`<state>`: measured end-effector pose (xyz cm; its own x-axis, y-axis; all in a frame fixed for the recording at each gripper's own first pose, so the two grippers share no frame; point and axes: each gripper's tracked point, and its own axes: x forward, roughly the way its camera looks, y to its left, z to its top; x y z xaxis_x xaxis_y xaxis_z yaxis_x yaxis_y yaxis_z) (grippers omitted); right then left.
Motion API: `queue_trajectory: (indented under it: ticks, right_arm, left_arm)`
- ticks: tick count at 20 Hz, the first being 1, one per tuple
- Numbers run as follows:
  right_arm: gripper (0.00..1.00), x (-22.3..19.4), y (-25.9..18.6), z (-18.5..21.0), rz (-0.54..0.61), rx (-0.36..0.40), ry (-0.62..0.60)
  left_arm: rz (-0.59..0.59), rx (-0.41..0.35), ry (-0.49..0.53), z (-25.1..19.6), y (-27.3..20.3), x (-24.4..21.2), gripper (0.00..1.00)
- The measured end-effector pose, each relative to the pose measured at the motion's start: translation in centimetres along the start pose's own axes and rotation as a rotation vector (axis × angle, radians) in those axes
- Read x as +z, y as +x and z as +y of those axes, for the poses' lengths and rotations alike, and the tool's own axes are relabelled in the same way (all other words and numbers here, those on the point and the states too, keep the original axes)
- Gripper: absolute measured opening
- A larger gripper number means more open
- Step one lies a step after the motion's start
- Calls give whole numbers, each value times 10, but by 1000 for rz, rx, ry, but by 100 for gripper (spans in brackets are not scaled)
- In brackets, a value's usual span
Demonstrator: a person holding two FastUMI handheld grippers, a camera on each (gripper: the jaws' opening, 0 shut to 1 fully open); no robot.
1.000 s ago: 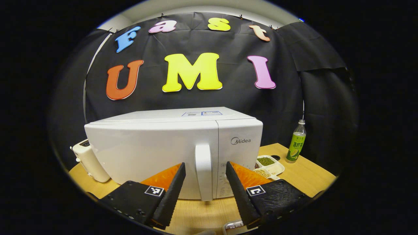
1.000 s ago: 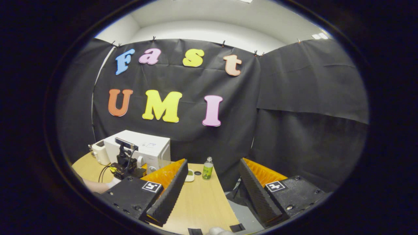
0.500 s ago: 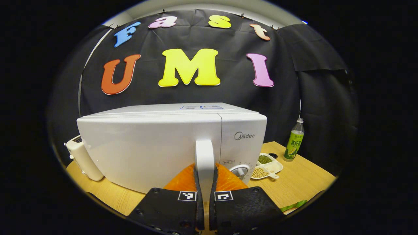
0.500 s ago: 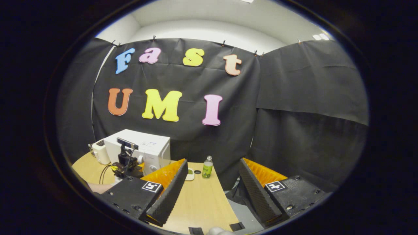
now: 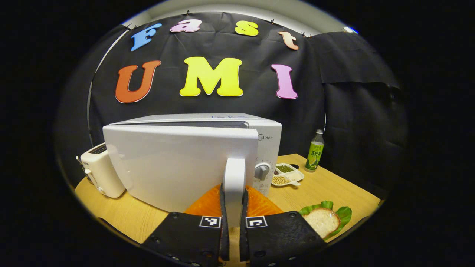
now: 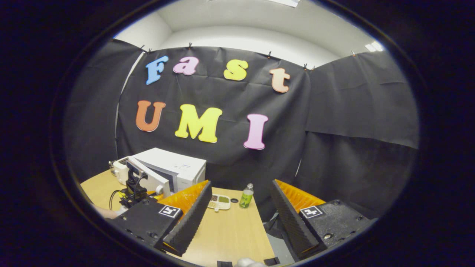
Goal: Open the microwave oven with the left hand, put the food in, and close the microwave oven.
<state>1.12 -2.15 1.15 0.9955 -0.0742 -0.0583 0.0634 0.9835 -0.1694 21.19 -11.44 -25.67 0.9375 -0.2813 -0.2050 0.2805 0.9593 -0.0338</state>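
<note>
We see the left tongs (image 5: 233, 207) clamped on the microwave door handle (image 5: 233, 185) at lower centre, door (image 5: 178, 163) ajar. The right tongs (image 6: 241, 218) stand apart above the table (image 6: 230, 233).

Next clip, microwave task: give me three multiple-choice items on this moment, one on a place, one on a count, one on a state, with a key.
1. Where does the toaster stand in the left gripper view?
A. left of the microwave
B. on top of it
C. beside the bottle

2. How many bottles stand on the table?
A. none
B. one
C. three

3. What state is the microwave door in?
A. shut flush
B. removed
C. swung partly open, with the left gripper shut on its handle

Key: 1 A, the toaster sits at the microwave's left side; 2 B, a single green-labelled bottle shows; 3 C, a gap shows along the door's top edge and both fingers press the handle. The right gripper is open.
</note>
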Motion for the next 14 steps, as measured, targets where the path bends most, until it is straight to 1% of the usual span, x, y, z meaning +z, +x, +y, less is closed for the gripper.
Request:
queue_trajectory:
  ticks: [1,2,3,4,5,6,7,8,10,11,12,13,14]
  right_arm:
    - [100,-1,3,8,-2,22,-2]
    - [100,-2,4,13,-1,41,0]
    - [100,-3,4,20,1,63,7]
    - [100,-3,3,25,2,79,17]
    - [100,-2,3,30,1,97,28]
    - [100,-2,1,35,2,111,37]
    - [100,-5,1,36,4,119,40]
    - [96,-5,-1,39,4,130,39]
    - [96,-8,-3,46,7,151,36]
    - [100,-10,-4,49,7,161,36]
    - [100,-12,-5,53,11,170,39]
    - [96,-14,-6,55,14,180,47]
    - [100,-16,-6,59,20,187,59]
  left_arm:
    - [-2,28,33,9,-14,-3,12]
    - [-18,65,68,20,-25,0,24]
    - [-30,84,77,32,-34,3,31]
    - [-30,96,51,41,-44,2,66]
    - [-29,107,18,50,-49,0,75]
    - [7,96,-20,50,-55,-8,90]
    - [10,97,-33,52,-68,-7,98]
    - [12,112,-23,60,-78,-8,98]
    - [7,150,11,71,-98,-10,98]
    - [13,165,14,78,-107,-13,98]
    - [21,177,9,84,-118,-17,97]
    - [31,191,1,92,-129,-20,97]
    - [39,207,-2,100,-140,-23,96]
